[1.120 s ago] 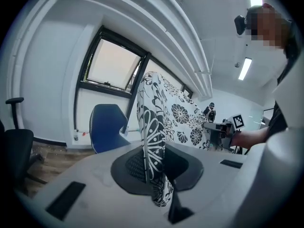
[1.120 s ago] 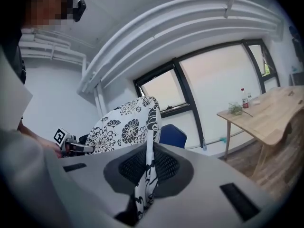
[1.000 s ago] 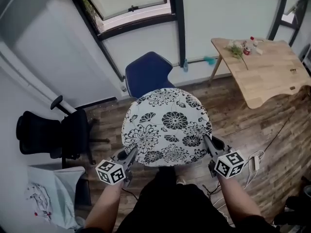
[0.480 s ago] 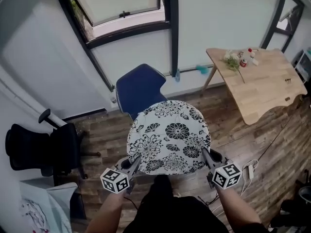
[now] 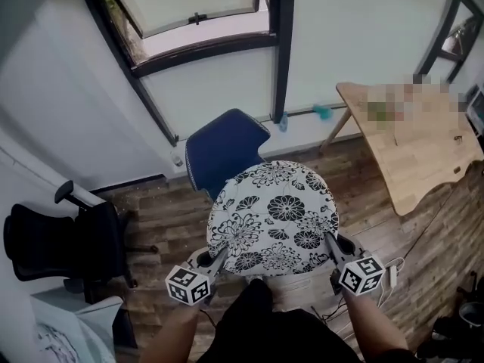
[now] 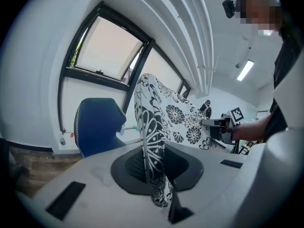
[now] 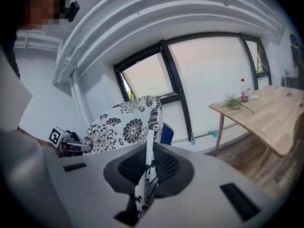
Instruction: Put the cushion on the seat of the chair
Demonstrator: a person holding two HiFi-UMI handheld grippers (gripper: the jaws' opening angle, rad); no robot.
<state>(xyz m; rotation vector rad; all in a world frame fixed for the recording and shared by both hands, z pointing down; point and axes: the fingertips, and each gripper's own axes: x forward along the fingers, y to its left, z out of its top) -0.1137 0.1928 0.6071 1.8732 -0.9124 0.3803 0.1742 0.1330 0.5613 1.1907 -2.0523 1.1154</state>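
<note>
I'm pinching the cushion by its near edge — left gripper closed on the left end, right gripper on the right — holding it spread flat in the air, ready to lay on the chair ahead.

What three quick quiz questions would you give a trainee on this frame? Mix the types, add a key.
1. Which holds the floral cushion? A: left gripper alone. B: right gripper alone. C: both.
2. True or false: the cushion lies on the blue chair seat.
3. Fill in: in the head view, the wooden table stands to the blue chair's ___.
Key: 1 C, each shut on a cushion edge. 2 False, it is held up short of the chair. 3 right.
</note>
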